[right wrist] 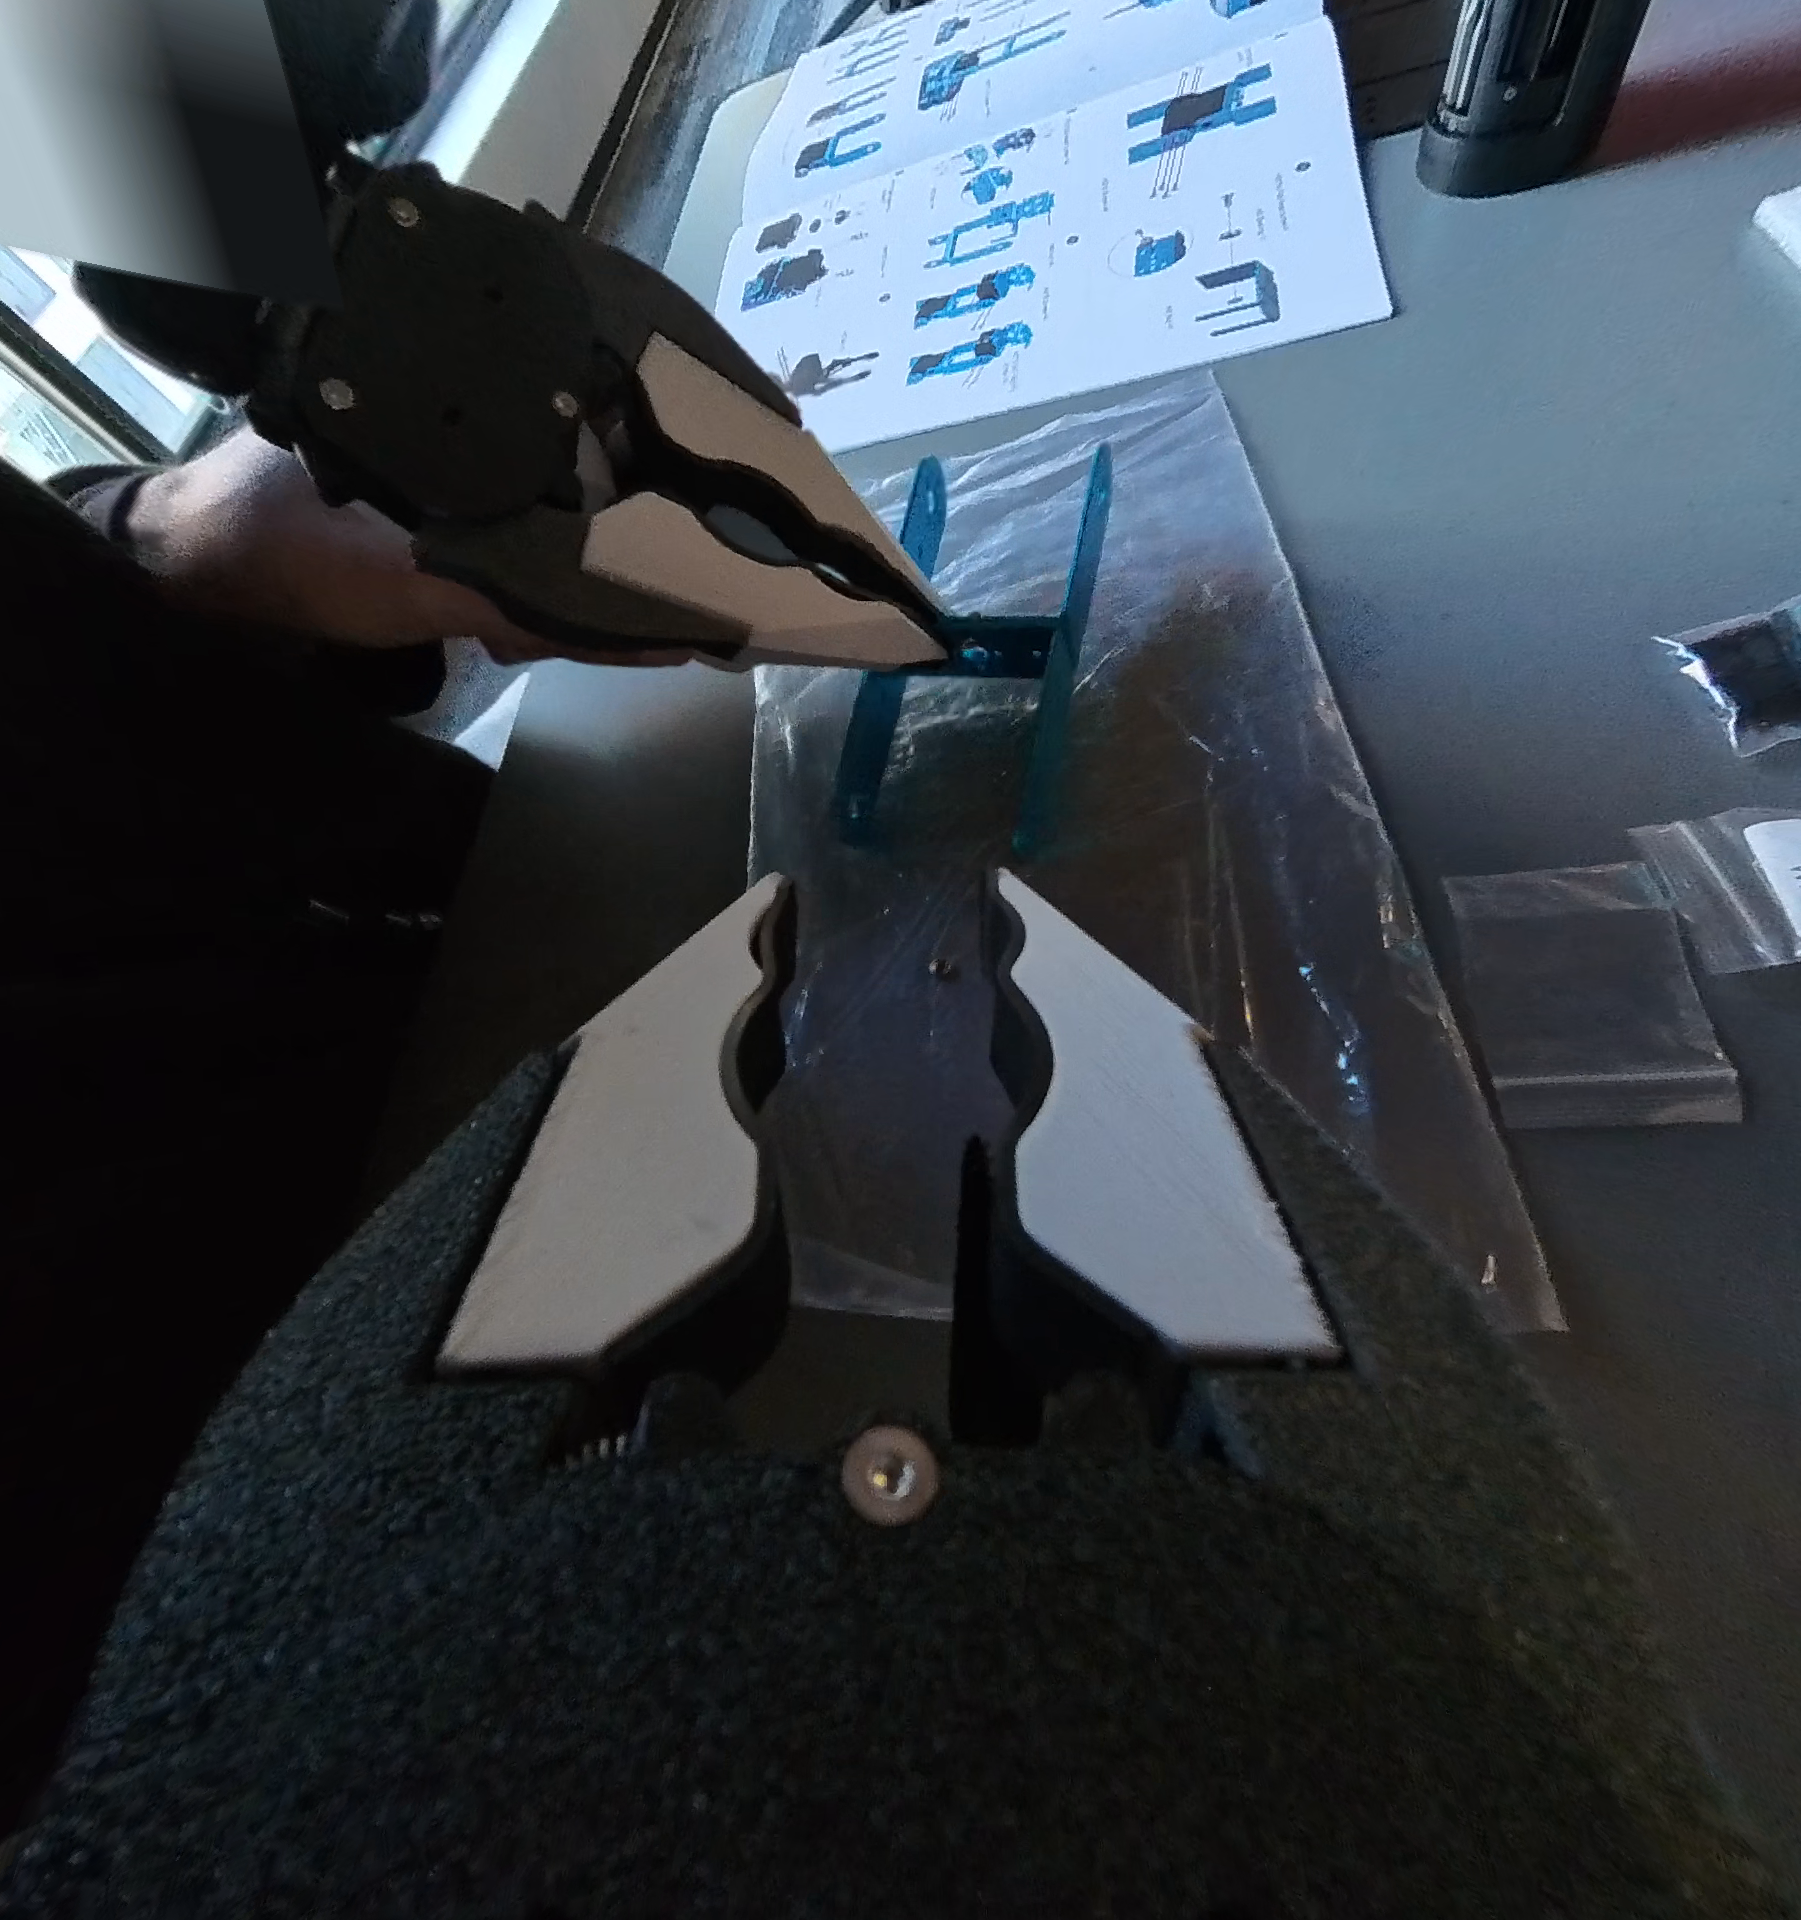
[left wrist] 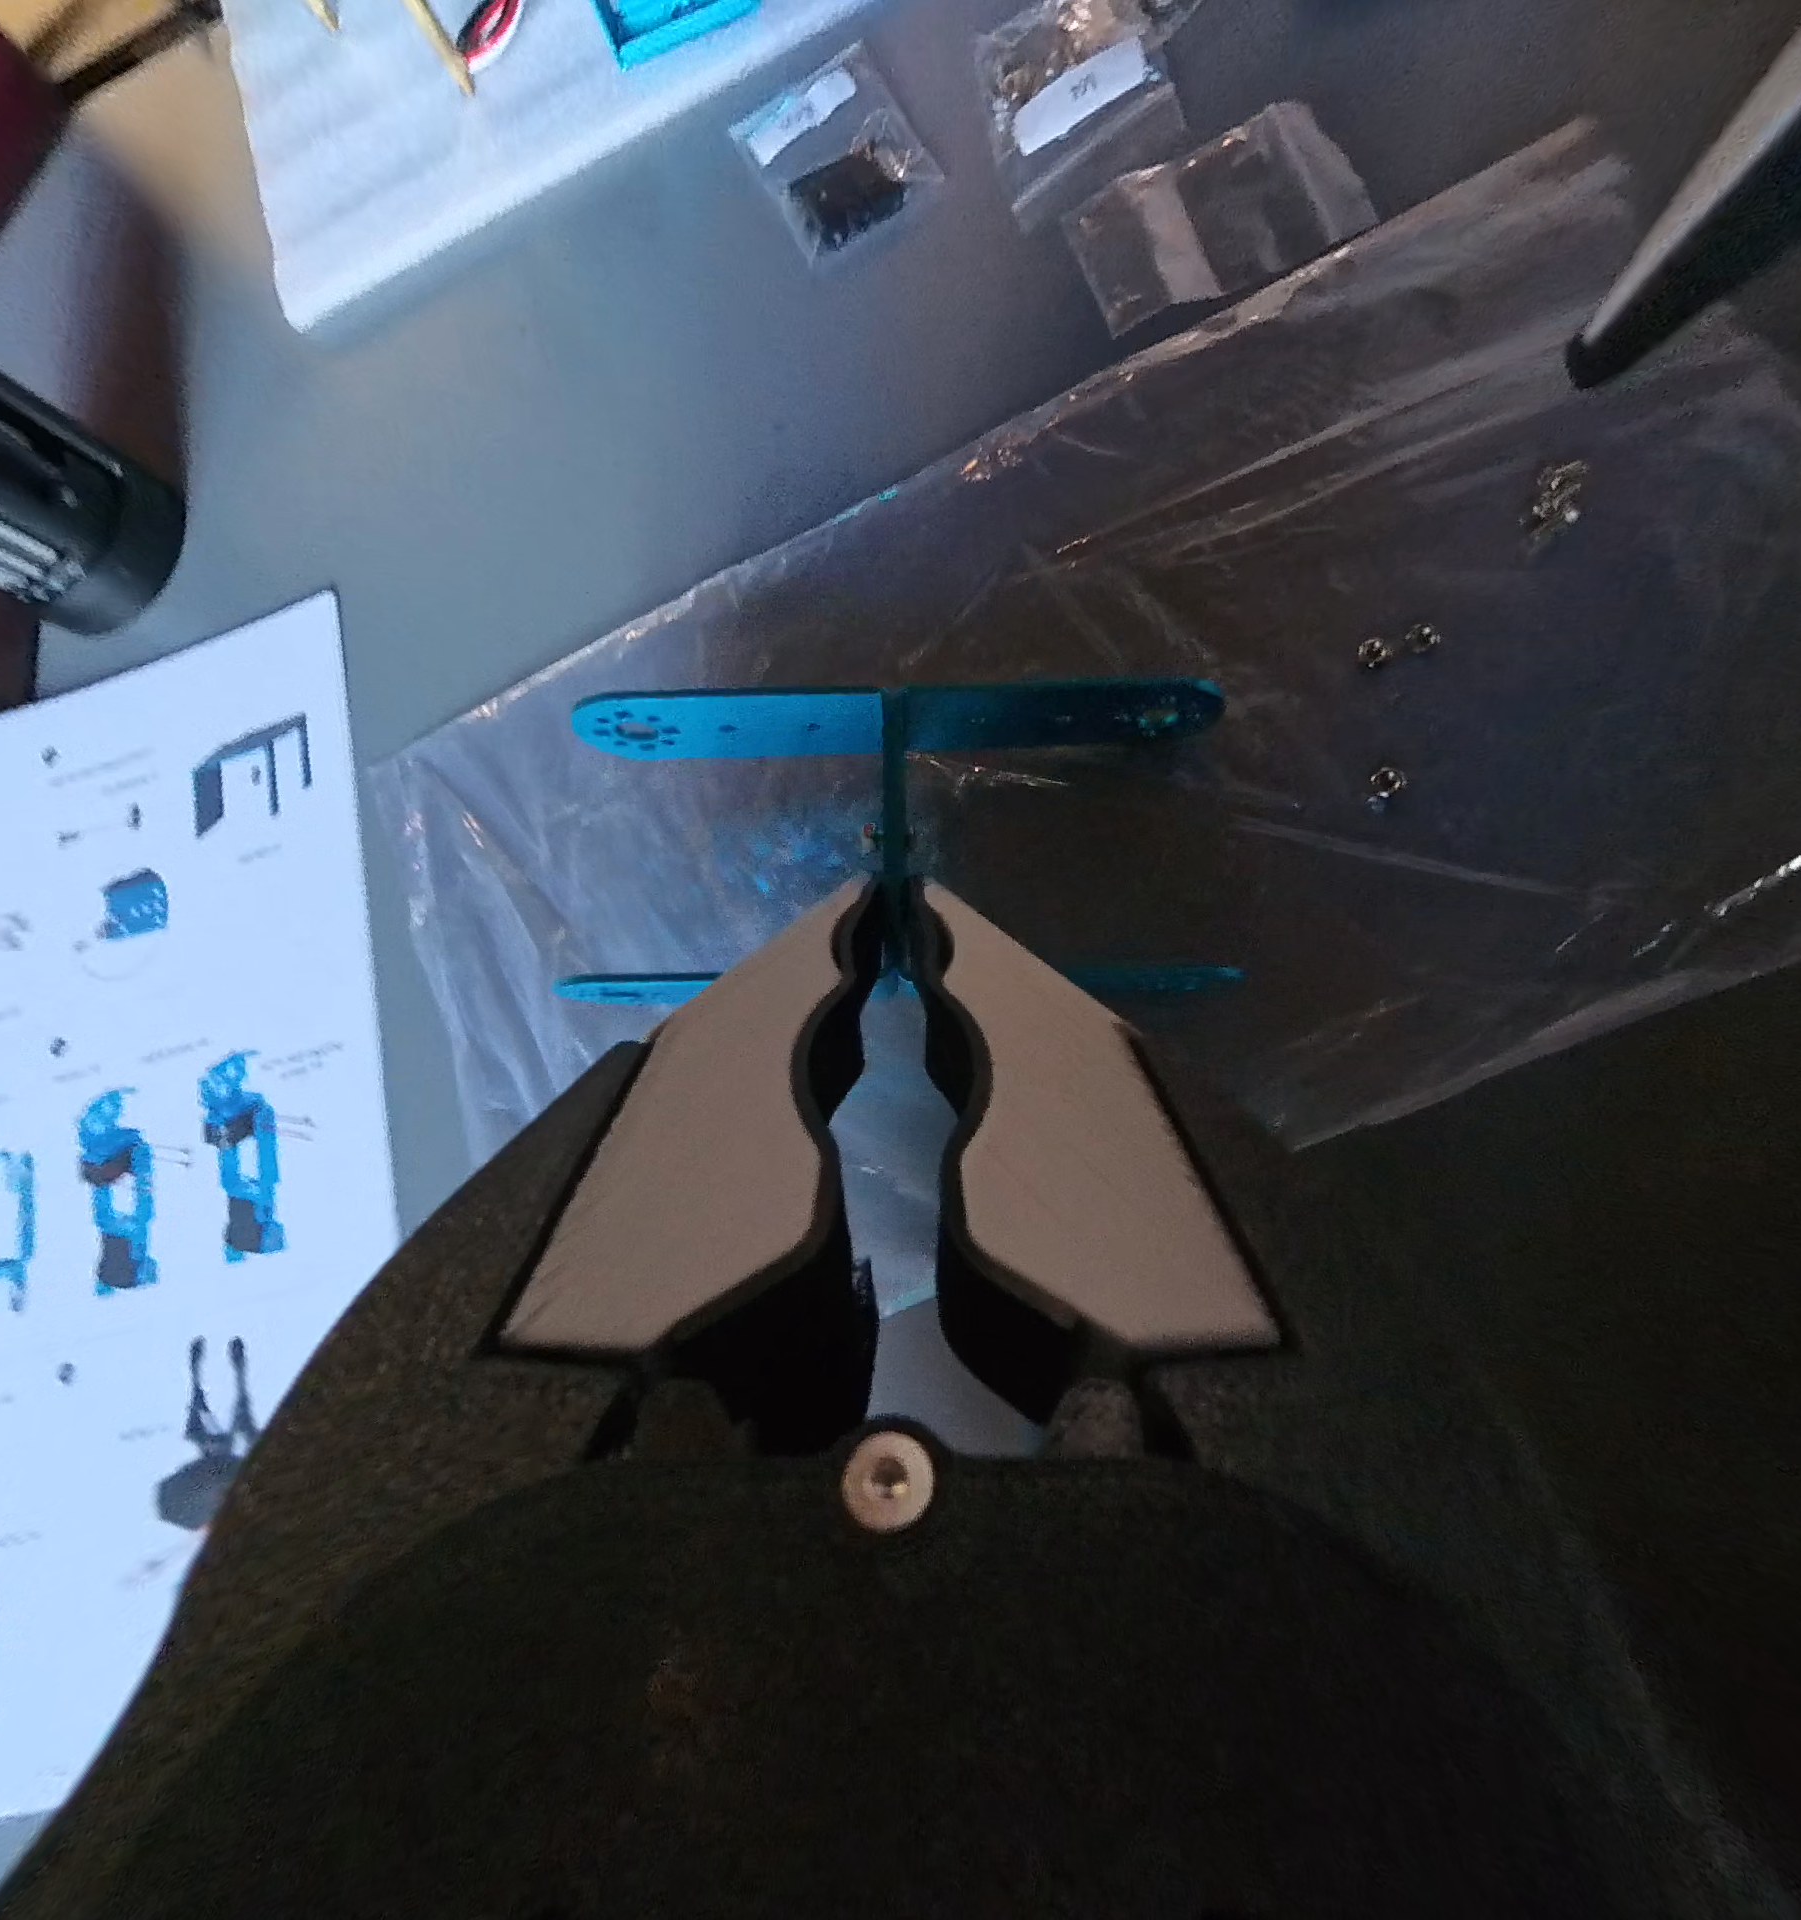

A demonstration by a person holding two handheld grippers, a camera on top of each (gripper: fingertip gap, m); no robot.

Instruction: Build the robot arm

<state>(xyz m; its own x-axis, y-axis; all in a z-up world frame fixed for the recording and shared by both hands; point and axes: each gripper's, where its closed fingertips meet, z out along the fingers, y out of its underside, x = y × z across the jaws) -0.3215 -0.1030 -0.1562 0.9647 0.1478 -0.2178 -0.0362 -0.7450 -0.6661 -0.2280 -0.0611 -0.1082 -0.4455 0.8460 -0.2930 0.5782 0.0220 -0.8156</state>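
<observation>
Blue anodised metal: the bracket [left wrist: 880, 727] [right wrist: 989, 660], an H-shaped piece of 2 long arms joined by a short crosspiece, sits above a clear plastic sheet [left wrist: 1239, 644] [right wrist: 1239, 831] spread on the grey table [left wrist: 522, 416] [right wrist: 1498, 416]. Your left gripper [left wrist: 894, 899] [right wrist: 935, 646] has its jaws together on the crosspiece, clamping it at the very tips. In the right wrist view the arms run fore and aft, pointing toward and away from your right gripper [right wrist: 891, 894]. Your right gripper hangs just short of the near arm ends, its jaws apart and holding nothing; a small screw [right wrist: 944, 966] lies on the sheet between them. Whether the bracket touches the sheet cannot be told.

Left wrist view: 3 small nuts [left wrist: 1395, 707] lie on the sheet to the right of the bracket, well apart from it. An instruction sheet [left wrist: 148, 1039] [right wrist: 1062, 208] with blue diagrams lies beside the plastic. Small clear bags [left wrist: 839, 166] [right wrist: 1789, 894] of hardware lie farther off on the table. A black cylinder [left wrist: 34, 499] [right wrist: 1519, 83] stands near the instruction sheet. A hand [right wrist: 356, 561] grips the left gripper from below.
</observation>
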